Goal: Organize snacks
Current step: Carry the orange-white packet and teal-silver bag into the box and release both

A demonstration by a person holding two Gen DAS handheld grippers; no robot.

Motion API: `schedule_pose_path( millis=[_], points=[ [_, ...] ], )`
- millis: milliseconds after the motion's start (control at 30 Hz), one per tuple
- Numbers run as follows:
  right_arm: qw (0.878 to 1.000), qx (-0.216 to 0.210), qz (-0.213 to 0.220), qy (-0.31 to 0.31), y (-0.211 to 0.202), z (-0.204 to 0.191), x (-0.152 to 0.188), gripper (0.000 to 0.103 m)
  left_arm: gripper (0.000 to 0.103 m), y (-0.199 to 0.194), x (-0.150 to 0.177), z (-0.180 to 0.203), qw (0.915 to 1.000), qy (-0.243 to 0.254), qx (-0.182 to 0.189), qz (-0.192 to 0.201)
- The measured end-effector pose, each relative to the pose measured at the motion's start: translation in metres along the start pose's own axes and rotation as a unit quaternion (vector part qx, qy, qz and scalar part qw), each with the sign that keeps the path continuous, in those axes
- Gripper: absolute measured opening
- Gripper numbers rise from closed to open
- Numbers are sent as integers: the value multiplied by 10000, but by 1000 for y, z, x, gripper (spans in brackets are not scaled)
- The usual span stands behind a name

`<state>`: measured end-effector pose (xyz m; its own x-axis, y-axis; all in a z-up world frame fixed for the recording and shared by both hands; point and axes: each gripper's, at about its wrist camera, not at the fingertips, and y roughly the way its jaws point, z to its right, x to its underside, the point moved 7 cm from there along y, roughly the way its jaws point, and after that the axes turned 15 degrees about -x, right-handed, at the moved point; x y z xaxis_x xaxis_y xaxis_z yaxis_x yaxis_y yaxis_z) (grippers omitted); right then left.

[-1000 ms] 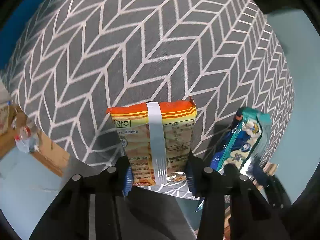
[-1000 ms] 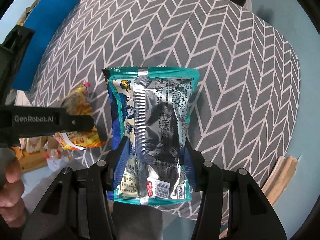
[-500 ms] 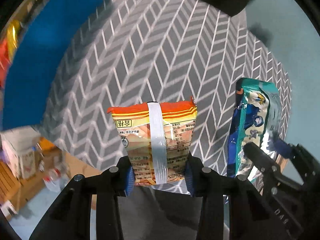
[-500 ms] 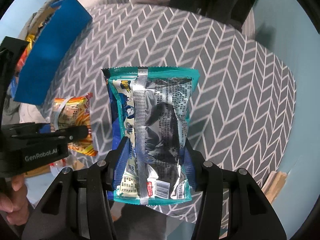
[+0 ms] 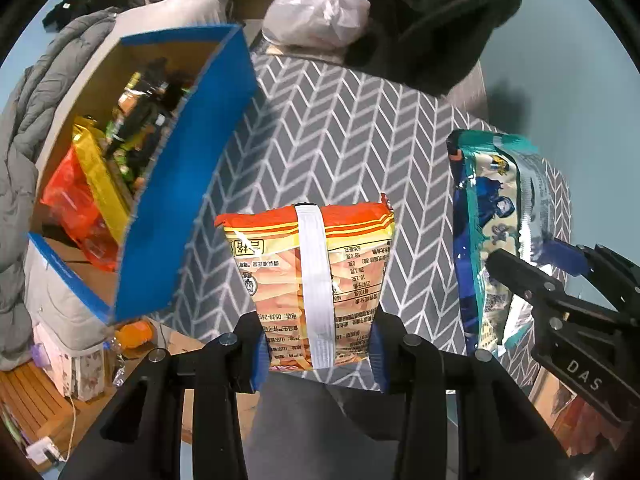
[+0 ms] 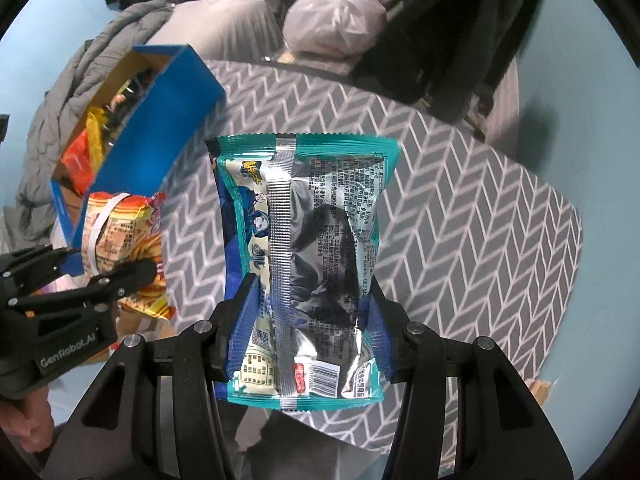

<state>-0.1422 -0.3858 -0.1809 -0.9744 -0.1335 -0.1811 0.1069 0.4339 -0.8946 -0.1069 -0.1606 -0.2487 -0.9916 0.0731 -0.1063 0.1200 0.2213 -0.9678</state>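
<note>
Left tool (image 5: 316, 354) clamps the orange snack packet (image 5: 308, 280), right tool (image 6: 304, 336) the teal packet (image 6: 308, 264), both hanging clear, ready for the blue box (image 5: 188, 176).

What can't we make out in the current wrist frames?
- Blue box contents: left wrist view, the near wall hides most; the dark items deep inside are unreadable.
- Orange snack pack: front face turned away; lower edge hidden behind the left gripper.
- Teal snack pack: front face turned away in both views; the right gripper covers its sides.
- White plastic bag: contents not visible.
</note>
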Motion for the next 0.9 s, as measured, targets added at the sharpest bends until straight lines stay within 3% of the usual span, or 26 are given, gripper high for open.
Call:
schedule_pose_path(
  millis=[467, 900],
  points=[
    [9987, -239, 153, -434, 34, -88, -59, 50, 40, -9, -36, -94, 9990, -286, -134, 302],
    [9960, -428, 233, -755, 78, -170, -137, 50, 40, 19, -82, -208, 9958, -790, -307, 351]
  ],
)
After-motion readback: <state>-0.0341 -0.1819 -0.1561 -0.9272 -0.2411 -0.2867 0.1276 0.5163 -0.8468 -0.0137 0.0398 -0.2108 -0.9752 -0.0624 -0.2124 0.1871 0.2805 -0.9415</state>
